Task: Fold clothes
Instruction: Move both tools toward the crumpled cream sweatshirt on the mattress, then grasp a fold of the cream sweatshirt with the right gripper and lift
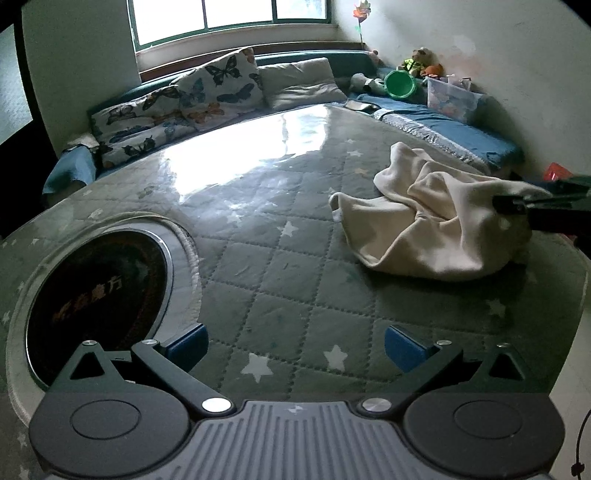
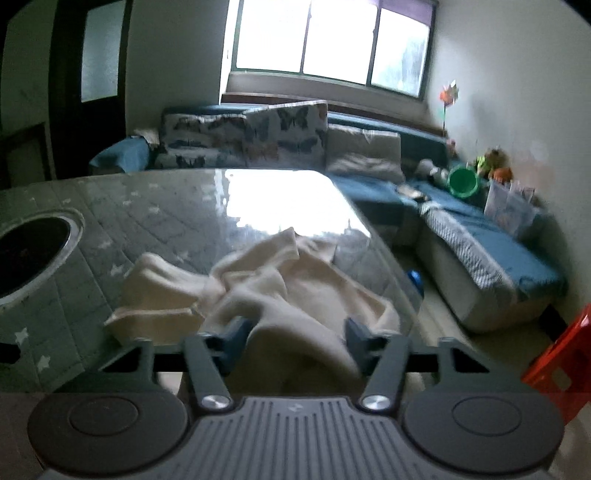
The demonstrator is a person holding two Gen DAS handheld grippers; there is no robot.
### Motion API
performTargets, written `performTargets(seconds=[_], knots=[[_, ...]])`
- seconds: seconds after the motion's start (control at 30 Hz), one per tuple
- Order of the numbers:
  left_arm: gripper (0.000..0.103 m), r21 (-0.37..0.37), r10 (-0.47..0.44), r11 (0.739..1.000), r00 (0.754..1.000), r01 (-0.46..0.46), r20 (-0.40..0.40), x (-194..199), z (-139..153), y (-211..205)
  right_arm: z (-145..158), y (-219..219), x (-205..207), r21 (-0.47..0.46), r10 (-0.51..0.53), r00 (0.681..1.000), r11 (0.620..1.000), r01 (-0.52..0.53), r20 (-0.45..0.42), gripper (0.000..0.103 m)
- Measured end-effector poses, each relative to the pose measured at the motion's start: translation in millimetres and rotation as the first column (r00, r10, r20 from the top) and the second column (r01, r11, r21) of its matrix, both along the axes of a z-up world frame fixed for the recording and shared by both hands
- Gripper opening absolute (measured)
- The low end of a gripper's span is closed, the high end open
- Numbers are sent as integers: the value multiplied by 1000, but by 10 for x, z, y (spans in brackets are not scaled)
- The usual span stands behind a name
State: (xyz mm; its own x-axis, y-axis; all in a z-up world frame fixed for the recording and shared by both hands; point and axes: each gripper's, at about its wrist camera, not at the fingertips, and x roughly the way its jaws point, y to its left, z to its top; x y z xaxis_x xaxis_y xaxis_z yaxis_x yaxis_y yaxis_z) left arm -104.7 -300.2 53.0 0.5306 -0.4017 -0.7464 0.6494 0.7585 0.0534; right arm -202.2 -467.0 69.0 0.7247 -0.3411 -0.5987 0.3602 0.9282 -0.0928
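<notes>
The left wrist view looks forward and downward along the left gripper (image 1: 295,347) from the near side of the quilted counter (image 1: 258,258), low and close over its top, facing the window (image 1: 229,14) and sofa. The right wrist view sits at the counter's near right edge, just behind the cream garment (image 2: 280,291), tilted down toward the same window wall. Both views share the counter, the garment (image 1: 432,221), the round inset (image 1: 99,295), the butterfly cushions (image 1: 218,88) and the green bucket (image 1: 400,85).
</notes>
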Motion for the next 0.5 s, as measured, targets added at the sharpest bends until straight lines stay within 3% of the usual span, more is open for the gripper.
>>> performTargets(seconds=[0.07,0.17,0.5], knots=[[103,1,6,1000,1000,-6,-3,18,-5,9,-30,1,-79,23,0,1000,1000,0,4,25],[103,3,9,1000,1000,-9,-9,33,-26,10,-43,95,-262,26,28,999,999,-29,35,20],[103,3,-5,1000,1000,5,-21,19,-60,-41,-327,570,-553,-13,194,980,981,-195,-44,19]])
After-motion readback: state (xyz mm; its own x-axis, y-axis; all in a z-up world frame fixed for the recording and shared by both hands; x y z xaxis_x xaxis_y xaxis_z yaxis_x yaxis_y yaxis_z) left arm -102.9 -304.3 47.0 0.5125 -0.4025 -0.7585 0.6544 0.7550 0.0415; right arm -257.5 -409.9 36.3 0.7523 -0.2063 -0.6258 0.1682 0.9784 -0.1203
